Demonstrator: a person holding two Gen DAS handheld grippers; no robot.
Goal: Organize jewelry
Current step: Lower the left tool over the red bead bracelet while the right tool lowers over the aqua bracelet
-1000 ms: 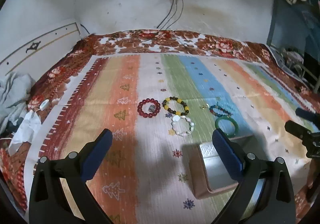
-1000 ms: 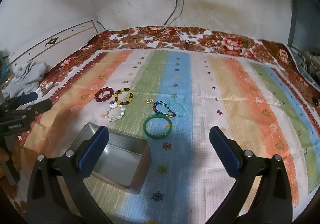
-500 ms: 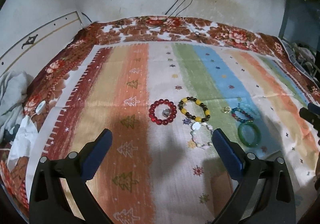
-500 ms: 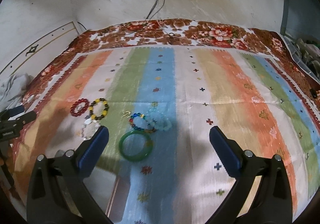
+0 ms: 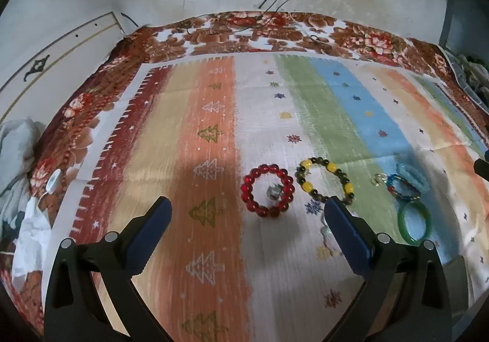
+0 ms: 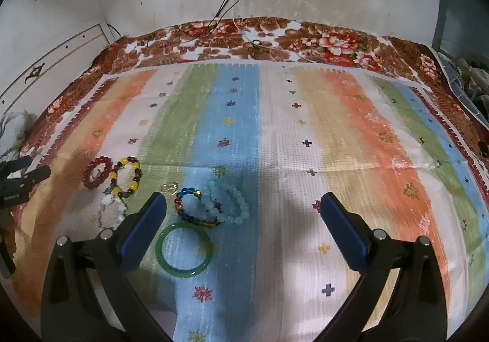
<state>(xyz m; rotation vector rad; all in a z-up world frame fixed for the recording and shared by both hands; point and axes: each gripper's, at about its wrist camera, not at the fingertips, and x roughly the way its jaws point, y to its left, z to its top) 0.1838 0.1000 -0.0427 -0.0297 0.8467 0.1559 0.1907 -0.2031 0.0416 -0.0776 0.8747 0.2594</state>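
On the striped woven cloth [image 6: 275, 128] lie the bracelets: a glossy red bead ring [image 5: 267, 190] just beside a yellow-and-dark beaded loop [image 5: 326, 181], a smooth green bangle [image 6: 184, 251] near a multicoloured strand [image 6: 195, 207] overlapping pale blue beads [image 6: 229, 204] (frosted, round). Left gripper [image 5: 247, 232] hangs above the red ring, jaws spread wide, holding nothing. Right gripper [image 6: 244, 227] gapes equally, empty, beside the bangle. Floral blanket [image 6: 321, 39] borders the cloth.
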